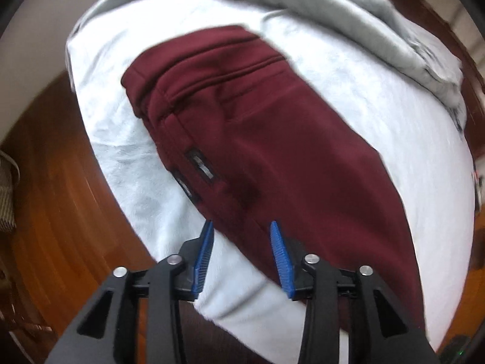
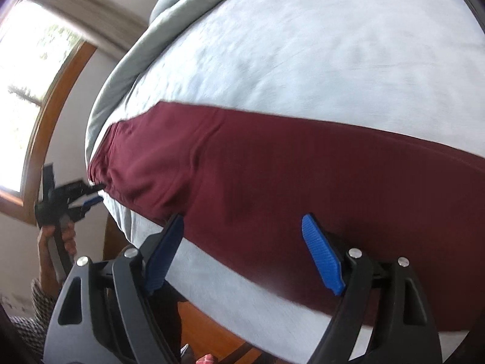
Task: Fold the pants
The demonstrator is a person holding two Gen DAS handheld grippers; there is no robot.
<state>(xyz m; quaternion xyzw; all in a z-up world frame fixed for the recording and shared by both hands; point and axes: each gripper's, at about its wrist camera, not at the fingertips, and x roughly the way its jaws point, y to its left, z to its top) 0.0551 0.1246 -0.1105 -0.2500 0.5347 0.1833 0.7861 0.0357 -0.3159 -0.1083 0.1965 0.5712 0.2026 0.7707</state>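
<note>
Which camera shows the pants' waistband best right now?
The left wrist view: the maroon pants lie waist-end up, with waistband, pocket seam and labels visible. The right wrist view shows mostly the leg fabric; the waist end is small, blurred, near the frame's left side.

A pale blue bed (image 1: 379,127) carries maroon pants (image 1: 272,139) and a grey blanket (image 1: 348,9).
</note>
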